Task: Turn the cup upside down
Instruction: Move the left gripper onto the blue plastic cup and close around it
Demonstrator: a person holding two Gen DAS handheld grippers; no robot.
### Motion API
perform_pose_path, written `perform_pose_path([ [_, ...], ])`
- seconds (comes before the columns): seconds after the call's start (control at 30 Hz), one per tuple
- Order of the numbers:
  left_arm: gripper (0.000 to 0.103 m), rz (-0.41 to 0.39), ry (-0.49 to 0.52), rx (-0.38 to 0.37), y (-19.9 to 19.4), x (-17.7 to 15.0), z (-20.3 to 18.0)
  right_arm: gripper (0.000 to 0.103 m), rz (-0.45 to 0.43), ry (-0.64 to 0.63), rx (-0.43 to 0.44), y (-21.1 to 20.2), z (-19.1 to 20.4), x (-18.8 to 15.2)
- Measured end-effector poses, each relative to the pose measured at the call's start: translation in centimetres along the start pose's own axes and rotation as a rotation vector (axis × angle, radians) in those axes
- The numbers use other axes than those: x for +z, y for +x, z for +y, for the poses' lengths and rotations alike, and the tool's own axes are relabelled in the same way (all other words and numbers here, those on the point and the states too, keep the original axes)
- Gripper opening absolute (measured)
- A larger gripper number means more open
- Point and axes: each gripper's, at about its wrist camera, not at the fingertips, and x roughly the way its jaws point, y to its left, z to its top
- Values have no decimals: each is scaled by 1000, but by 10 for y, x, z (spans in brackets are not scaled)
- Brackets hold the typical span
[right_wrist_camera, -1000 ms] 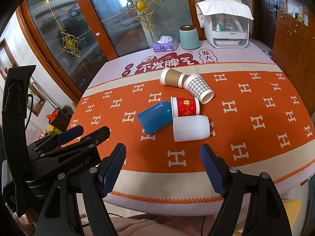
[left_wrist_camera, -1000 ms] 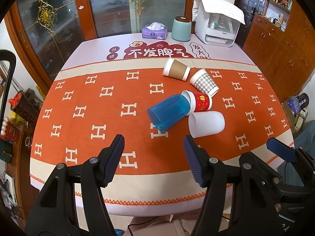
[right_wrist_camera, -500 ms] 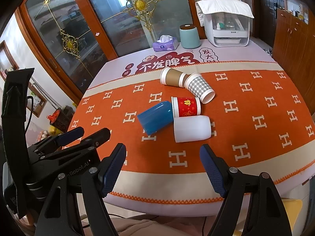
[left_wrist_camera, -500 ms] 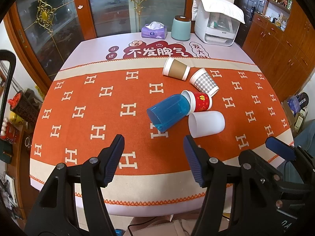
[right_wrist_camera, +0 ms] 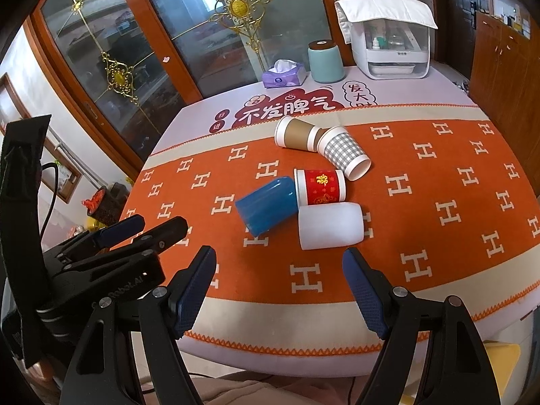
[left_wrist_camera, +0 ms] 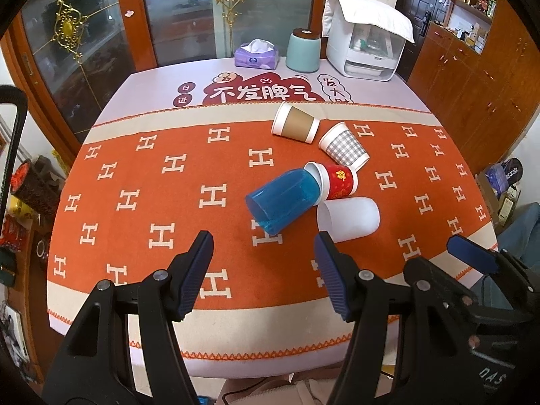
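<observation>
The left gripper (left_wrist_camera: 263, 271) is held with jaws spread and nothing between them, above the near edge of the orange tablecloth (left_wrist_camera: 141, 182). Five cups are seen lying on their sides mid-table: a blue cup (left_wrist_camera: 283, 199), touching a red cup (left_wrist_camera: 339, 182) and a white cup (left_wrist_camera: 349, 217) (a brown cup (left_wrist_camera: 297, 128) and a checked cup (left_wrist_camera: 344, 146) lie behind). The right gripper (right_wrist_camera: 280, 290) is likewise held agape and unloaded, near the white cup.

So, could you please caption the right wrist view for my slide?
Open right gripper hovers before five cups lying on their sides, nearest the white cup and blue cup.
</observation>
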Motion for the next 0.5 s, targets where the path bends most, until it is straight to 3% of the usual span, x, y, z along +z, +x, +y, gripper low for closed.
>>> perform_pose_path([
  [0.27,60,17,91,-25,7,26,-2,79,5,59,-8,3,-23,16],
  [0.5,59,68,260,-75,24,61,-10,79,46,116,5,25,-50,42],
])
